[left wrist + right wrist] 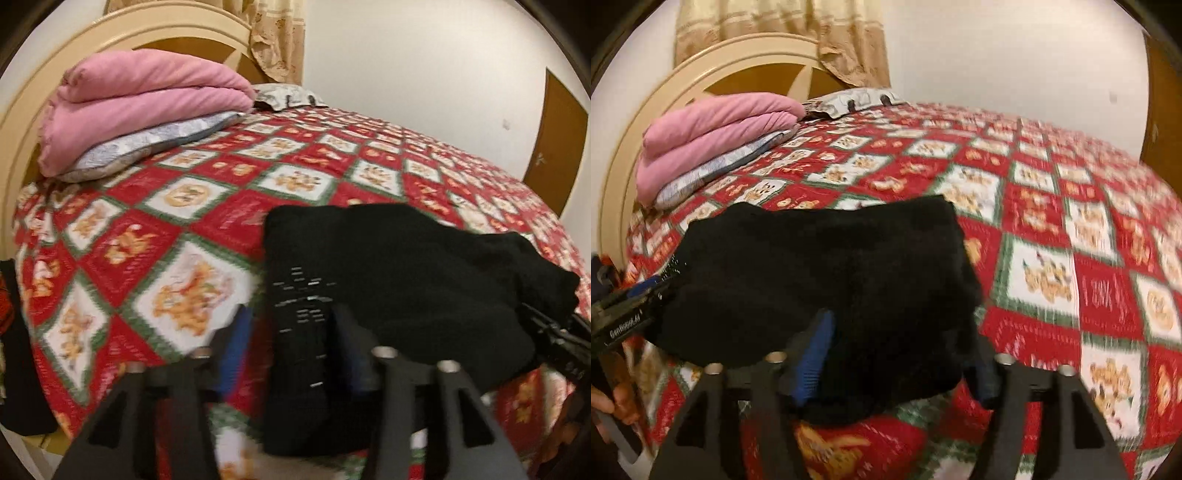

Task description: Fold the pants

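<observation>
Quilt (1071,206) lies bare right of the pants (820,266); pink blanket (713,136) (stacked on a pillow) blocks the headboard end.

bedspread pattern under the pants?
Bedspread: red and white diamond checks with green borders and orange teddy-bear prints. Clearest in the right wrist view.

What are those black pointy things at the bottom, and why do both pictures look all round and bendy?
Those are grabbers, like big tweezers. A person holds one in each hand, and each has a small camera looking along its two fingers. The round lens bends the picture.

One picture is from the left gripper, the other from the right gripper. Both look open, with black cloth lying between their fingers, not pinched.

That cloth is the black pants, partly folded on a bed with a red patterned bedspread. By the headboard lies a folded pink blanket on a pillow.
</observation>
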The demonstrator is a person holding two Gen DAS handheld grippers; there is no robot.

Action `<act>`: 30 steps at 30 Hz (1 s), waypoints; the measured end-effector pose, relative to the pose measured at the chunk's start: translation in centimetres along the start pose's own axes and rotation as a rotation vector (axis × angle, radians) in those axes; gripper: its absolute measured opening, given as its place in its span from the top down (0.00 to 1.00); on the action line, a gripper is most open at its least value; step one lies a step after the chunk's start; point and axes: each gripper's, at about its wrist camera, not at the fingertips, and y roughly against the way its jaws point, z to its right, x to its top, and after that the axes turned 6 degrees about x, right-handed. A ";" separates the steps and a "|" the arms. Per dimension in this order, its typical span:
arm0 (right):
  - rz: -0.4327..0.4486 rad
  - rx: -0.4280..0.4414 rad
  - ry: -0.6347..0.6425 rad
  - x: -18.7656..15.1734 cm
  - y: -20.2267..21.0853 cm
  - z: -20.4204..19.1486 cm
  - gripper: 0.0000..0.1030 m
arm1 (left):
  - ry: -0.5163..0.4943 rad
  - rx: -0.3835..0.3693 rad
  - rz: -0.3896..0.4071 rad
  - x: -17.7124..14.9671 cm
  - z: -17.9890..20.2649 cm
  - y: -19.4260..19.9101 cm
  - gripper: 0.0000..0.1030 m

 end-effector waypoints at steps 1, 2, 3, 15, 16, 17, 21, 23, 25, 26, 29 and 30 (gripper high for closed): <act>0.001 0.017 -0.028 -0.1 0.4 0.6 0.30 | -0.003 0.006 0.003 -0.1 -0.5 0.1 0.32; 0.005 0.037 -0.075 -0.5 1.1 1.6 0.29 | -0.005 0.007 0.008 -0.1 -1.2 0.6 0.31; 0.009 0.052 -0.108 -0.7 1.7 2.1 0.29 | -0.009 0.015 0.019 -0.1 -2.0 1.2 0.30; 0.198 -0.042 0.026 3.5 5.9 -1.7 0.82 | -0.051 0.043 0.187 4.4 -1.0 4.0 0.29; 0.169 -0.030 0.028 4.2 4.8 -1.9 0.82 | -0.058 0.029 0.191 4.5 -0.3 3.9 0.29; 0.145 -0.037 0.023 4.8 3.5 -1.8 0.82 | -0.067 0.021 0.189 4.9 0.6 3.4 0.30; 0.055 -0.107 -0.007 5.6 -1.7 -0.6 0.82 | -0.079 0.054 0.120 5.5 3.1 -0.3 0.36; 0.013 -0.113 -0.033 4.8 -3.4 0.5 0.82 | -0.066 0.101 0.073 5.2 3.1 -1.8 0.36; 0.037 -0.092 -0.049 4.3 -4.0 1.3 0.82 | -0.031 0.133 0.020 4.4 2.1 -3.4 0.34; 0.040 -0.075 -0.063 4.4 -4.2 1.5 0.82 | -0.017 0.130 0.001 4.0 1.7 -4.0 0.33; 0.036 -0.072 -0.061 4.6 -4.6 1.6 0.82 | -0.001 0.126 0.004 3.3 1.2 -4.6 0.25; 0.036 -0.082 -0.051 4.7 -4.8 1.4 0.82 | -0.005 0.135 0.007 3.2 1.4 -4.6 0.24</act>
